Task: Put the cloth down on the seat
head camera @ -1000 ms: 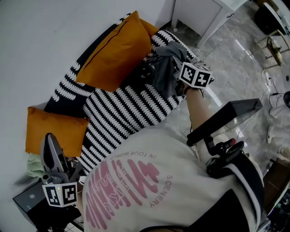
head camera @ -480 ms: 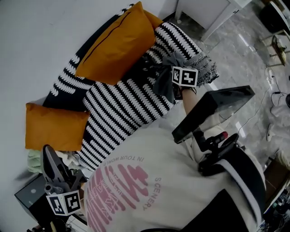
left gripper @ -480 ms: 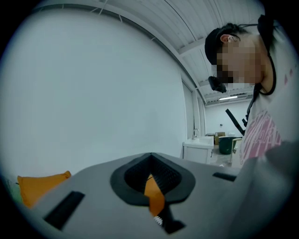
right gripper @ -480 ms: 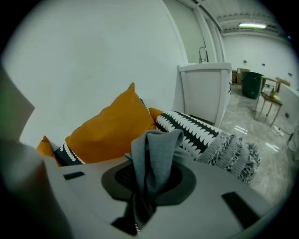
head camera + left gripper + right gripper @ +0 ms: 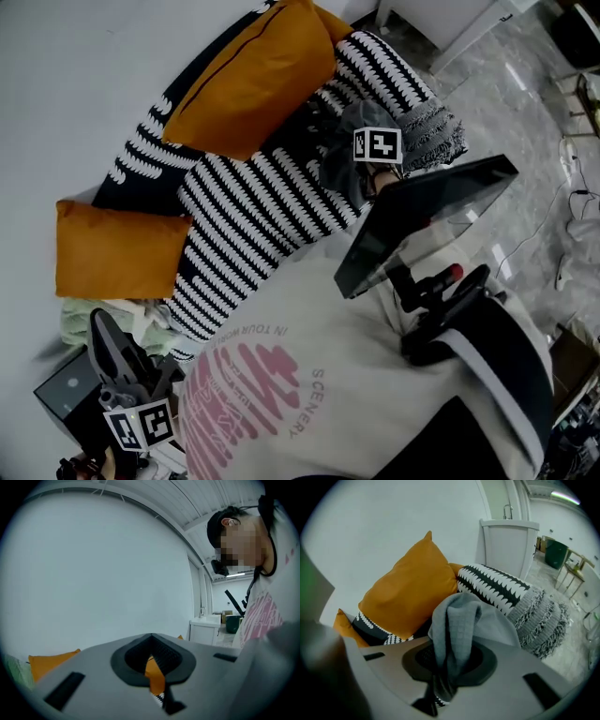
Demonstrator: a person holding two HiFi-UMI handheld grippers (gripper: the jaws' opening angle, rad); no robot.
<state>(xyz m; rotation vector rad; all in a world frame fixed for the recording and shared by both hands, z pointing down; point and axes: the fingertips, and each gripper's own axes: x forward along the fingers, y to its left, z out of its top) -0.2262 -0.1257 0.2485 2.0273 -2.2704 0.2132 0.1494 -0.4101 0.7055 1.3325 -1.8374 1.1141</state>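
A grey cloth (image 5: 339,167) hangs bunched from my right gripper (image 5: 361,159), over the far right end of the black-and-white striped seat (image 5: 253,220). In the right gripper view the cloth (image 5: 457,620) rises in a fold out of the right gripper (image 5: 450,660), whose jaws are shut on it. I cannot tell whether the cloth touches the seat. My left gripper (image 5: 101,323) is low at the left, off the sofa, pointing up. In its own view the left gripper (image 5: 154,667) is shut with nothing in it.
A large orange cushion (image 5: 253,80) leans on the backrest and a smaller one (image 5: 117,253) lies at the seat's left end. A grey fringed throw (image 5: 433,131) covers the sofa's right arm. A white cabinet (image 5: 508,541) stands beyond it. A dark flat panel (image 5: 422,220) juts out near my right arm.
My right gripper has carried the cloth from above the sofa's arm down and inward over the seat. The left gripper has stayed low at the left.
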